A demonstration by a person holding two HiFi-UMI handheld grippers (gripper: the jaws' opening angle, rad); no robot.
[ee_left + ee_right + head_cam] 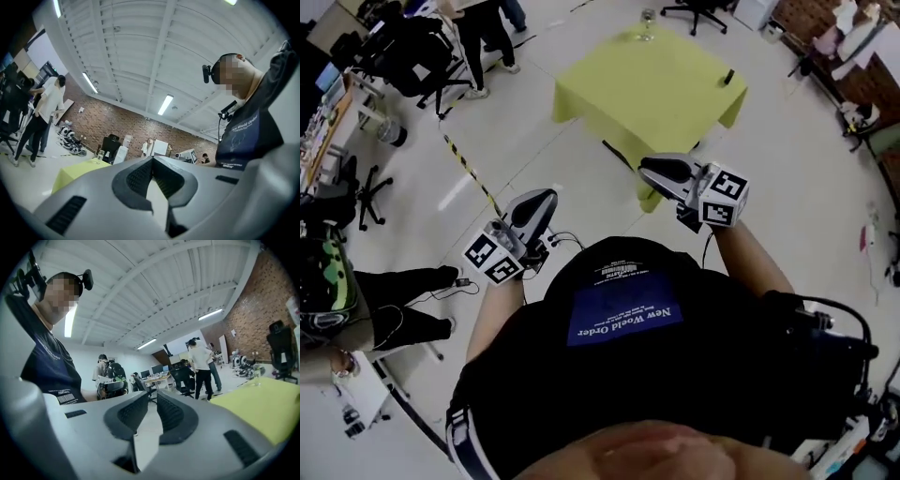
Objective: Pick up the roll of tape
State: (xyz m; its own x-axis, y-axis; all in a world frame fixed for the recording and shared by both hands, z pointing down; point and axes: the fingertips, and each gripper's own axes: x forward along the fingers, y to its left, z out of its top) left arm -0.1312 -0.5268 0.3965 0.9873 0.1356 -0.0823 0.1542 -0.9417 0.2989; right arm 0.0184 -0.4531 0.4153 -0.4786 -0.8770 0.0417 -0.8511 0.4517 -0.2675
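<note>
Here, seen from above, a person in a dark shirt (623, 323) stands on a pale floor (534, 131) and holds a gripper in each hand, both pointing level and away from the body. The left gripper (546, 197) has its jaws together, the ridged pads meeting at the tips with nothing between them. The right gripper (645, 167) has its jaws slightly apart; a narrow gap shows between the pads, and only floor lies in it. Behind each pair of jaws sits a marker cube: the left cube (492, 258) and the right cube (724, 197).

Ahead of both pairs of jaws, well apart from them, stands a bench (656, 94) draped in a yellow-green cloth. In the left gripper view it lies to the left of the jaws; in the right gripper view it lies to their right. On the cloth, beyond the right jaws, rests a small dark object (728, 77), too small to tell whether it is the roll of tape. At the bench's far edge stands a clear glass (647, 26).

Beyond the left jaws, far off, a standing person (483, 37) is near desks and an office chair (422, 56).
</note>
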